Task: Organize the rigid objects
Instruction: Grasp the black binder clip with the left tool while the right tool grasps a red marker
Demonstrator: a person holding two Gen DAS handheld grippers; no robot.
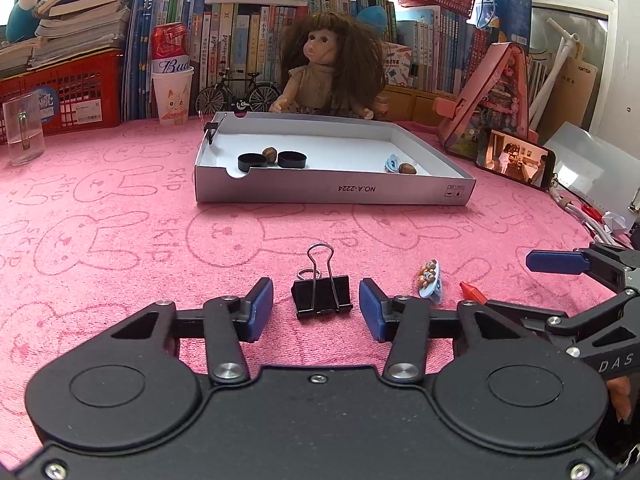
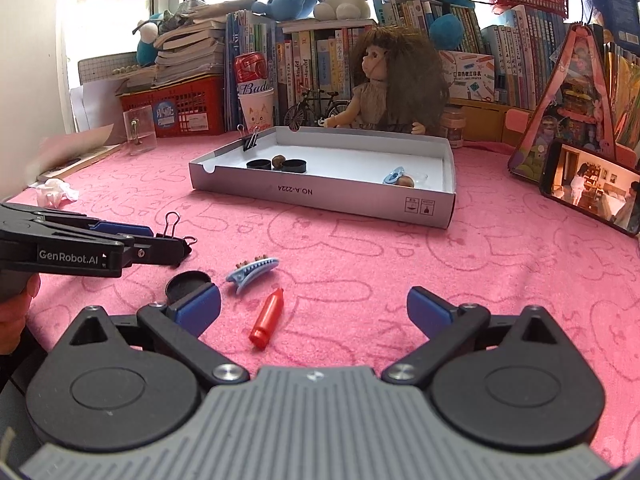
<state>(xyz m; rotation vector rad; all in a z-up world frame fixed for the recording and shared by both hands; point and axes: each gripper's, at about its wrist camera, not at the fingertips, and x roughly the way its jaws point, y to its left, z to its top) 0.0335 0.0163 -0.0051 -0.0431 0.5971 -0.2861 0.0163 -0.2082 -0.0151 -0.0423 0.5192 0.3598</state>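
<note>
A black binder clip [image 1: 323, 295] lies on the pink towel between the blue pads of my left gripper [image 1: 316, 286]. A gap shows on each side of it, so the jaws are open. From the right wrist view the left gripper [image 2: 136, 236] reaches in from the left, with the binder clip [image 2: 173, 222] at its tips. My right gripper [image 2: 314, 300] stands wide open over a red plastic cap [image 2: 267, 316], touching nothing. Beside it lie a blue hair clip [image 2: 252, 270] and a black round lid [image 2: 188, 285]. The grey box lid [image 1: 332, 194] holds black lids, nuts and a blue clip.
A doll [image 1: 330, 68], a toy bicycle [image 1: 238, 94], a paper cup with a can [image 1: 172, 96] and rows of books stand behind the box. A phone [image 1: 516, 158] leans at the right. A clear glass [image 1: 22, 128] stands far left. Crumpled tissue [image 2: 54, 194] lies left.
</note>
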